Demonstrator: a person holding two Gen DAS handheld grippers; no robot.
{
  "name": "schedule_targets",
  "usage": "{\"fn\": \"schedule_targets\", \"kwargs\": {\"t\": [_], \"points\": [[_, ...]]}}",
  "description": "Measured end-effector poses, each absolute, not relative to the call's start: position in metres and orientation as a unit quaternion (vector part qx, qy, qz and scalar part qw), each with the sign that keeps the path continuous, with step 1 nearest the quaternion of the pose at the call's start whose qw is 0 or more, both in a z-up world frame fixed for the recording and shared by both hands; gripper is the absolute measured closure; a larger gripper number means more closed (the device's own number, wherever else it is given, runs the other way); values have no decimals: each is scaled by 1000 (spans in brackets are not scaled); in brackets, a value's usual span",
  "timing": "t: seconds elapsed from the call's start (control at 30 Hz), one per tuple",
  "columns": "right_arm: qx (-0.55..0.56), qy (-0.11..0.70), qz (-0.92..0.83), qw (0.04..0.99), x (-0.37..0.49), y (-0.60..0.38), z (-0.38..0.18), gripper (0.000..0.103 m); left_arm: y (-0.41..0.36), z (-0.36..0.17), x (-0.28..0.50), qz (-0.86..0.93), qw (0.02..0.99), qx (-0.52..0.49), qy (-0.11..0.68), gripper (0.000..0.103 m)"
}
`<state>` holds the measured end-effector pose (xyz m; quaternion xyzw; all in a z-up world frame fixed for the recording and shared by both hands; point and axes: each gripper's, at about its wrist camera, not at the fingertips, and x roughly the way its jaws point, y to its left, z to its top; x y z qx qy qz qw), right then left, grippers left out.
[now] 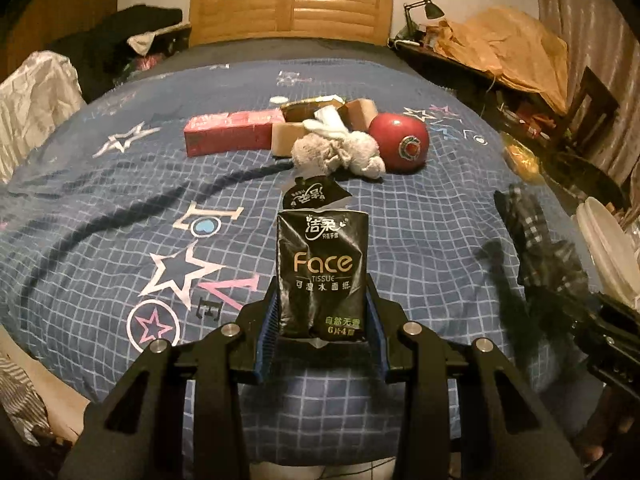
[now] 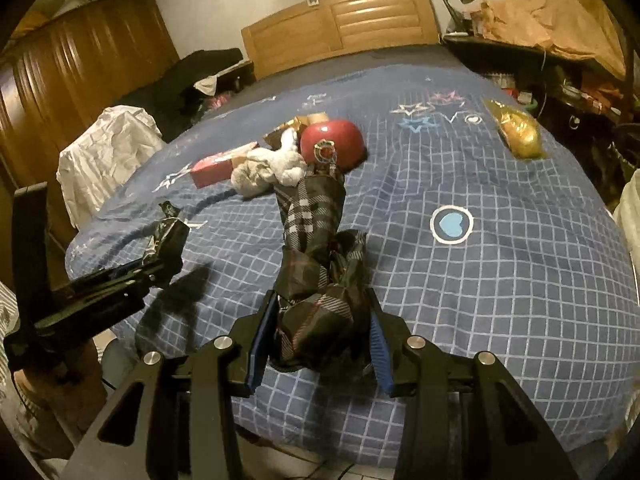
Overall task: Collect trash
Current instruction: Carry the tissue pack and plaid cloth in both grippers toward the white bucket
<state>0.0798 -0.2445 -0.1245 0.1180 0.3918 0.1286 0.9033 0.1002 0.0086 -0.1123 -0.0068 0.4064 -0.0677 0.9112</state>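
Tissue packet [image 1: 322, 272], black with gold "Face" lettering, clamped upright between fingers of left gripper [image 1: 322, 320], torn flap at its top, held above the blue checked bedspread [image 1: 420, 216]. Right gripper [image 2: 322, 332] has its fingers closed on a bunched dark plaid bag [image 2: 316, 264], which stretches forward toward the pile at mid-bed. Left gripper with packet also seen side-on at left edge of right wrist view [image 2: 160, 248]. Pile on bed: red apple-shaped container [image 1: 398, 140], grey plush rabbit [image 1: 338, 150] touching it, pink-red box [image 1: 236, 132] to the left, brown cardboard boxes [image 1: 316, 120] behind the rabbit. Gold foil wrapper [image 2: 518, 134] lies well apart, near right side of bed. Wooden headboard [image 1: 290, 10] behind; desk lamp [image 1: 424, 10] on cluttered side table.
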Motion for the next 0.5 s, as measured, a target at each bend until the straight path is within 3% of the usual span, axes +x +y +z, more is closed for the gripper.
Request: {"fn": "schedule_targets", "kwargs": {"t": [0.5], "points": [[112, 381, 137, 908, 72, -241, -118, 59, 0, -104, 91, -29, 921, 19, 388, 66]]}}
